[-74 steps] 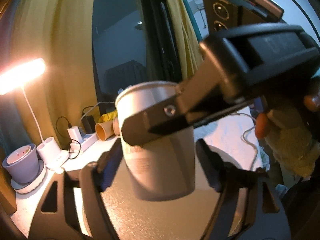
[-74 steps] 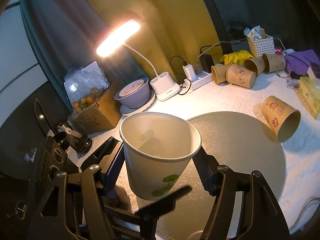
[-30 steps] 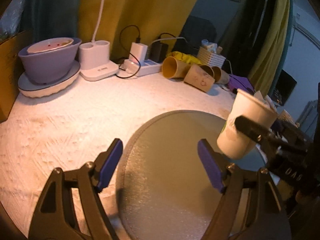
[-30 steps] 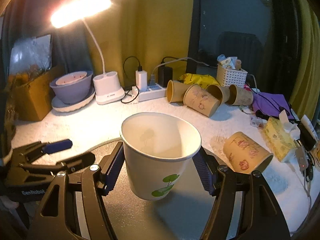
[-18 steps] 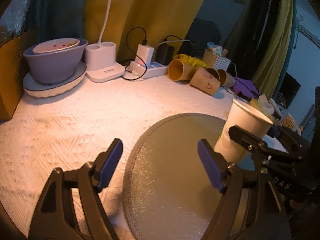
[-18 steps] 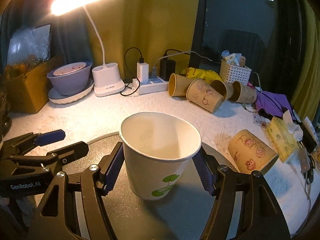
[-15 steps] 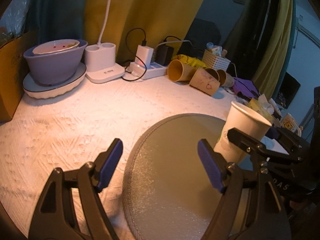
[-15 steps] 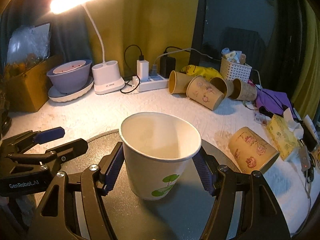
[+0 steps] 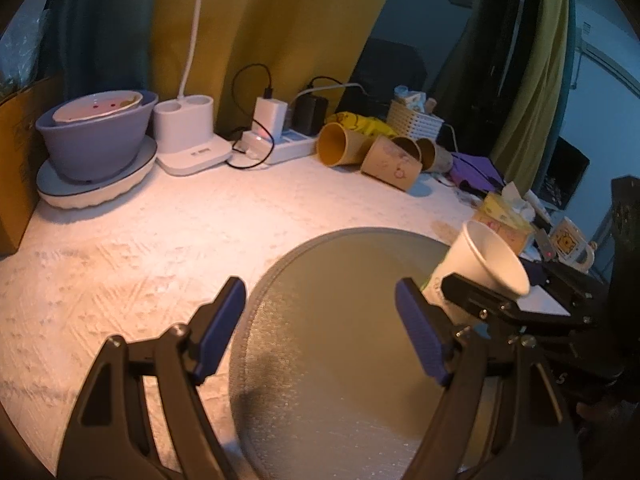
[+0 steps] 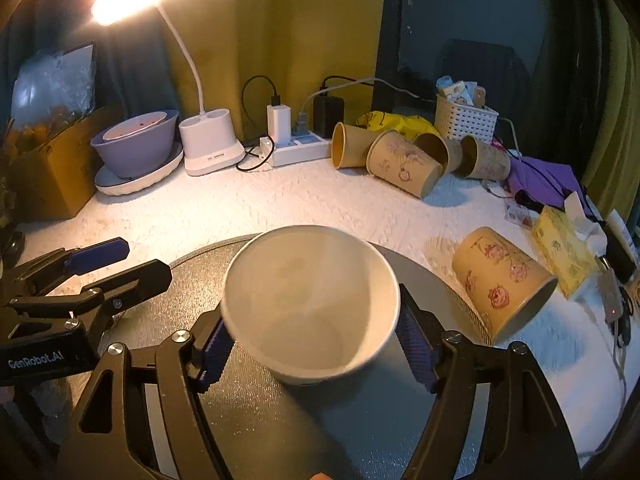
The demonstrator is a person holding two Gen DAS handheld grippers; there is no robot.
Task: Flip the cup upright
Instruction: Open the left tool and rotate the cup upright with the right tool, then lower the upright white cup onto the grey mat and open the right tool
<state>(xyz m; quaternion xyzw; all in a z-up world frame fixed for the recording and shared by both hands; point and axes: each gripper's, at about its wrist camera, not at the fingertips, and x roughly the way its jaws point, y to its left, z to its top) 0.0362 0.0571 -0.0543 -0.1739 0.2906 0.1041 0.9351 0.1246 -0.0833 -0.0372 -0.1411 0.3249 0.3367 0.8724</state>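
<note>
Right wrist view shows my right gripper (image 10: 310, 340) closed on the white paper cup (image 10: 310, 304), mouth up, tilted toward the camera, low over the round grey mat (image 10: 248, 420); I cannot tell whether its base touches. My left gripper (image 9: 320, 328) hangs wide open and empty beside it. Beyond lie printed paper cups (image 10: 404, 168) on their sides. I judge the flip done; setting down and letting go remain.
</note>
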